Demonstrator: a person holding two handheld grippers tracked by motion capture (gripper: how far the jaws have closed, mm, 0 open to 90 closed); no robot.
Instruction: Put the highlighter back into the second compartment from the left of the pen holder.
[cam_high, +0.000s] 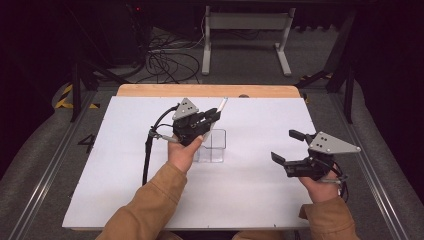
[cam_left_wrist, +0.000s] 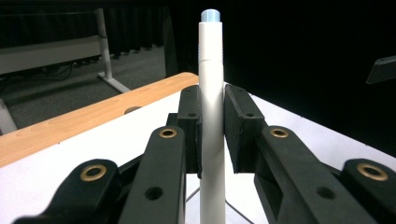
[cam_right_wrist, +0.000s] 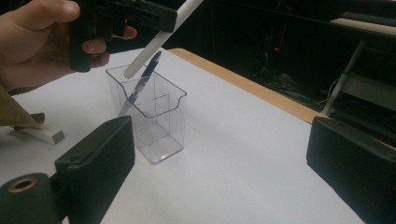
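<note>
White pen (cam_left_wrist: 211, 107) clenched in your left tongs (cam_high: 209, 118) above clear holder (cam_right_wrist: 154, 122), undelivered; blue pen (cam_right_wrist: 142, 84) already inside; right tongs (cam_high: 290, 146) released.

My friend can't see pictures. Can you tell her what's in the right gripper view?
A hand holds a black claw clamped on a slanted white pen, its tip above a clear square plastic cup on a white table. A blue pen leans inside.
</note>
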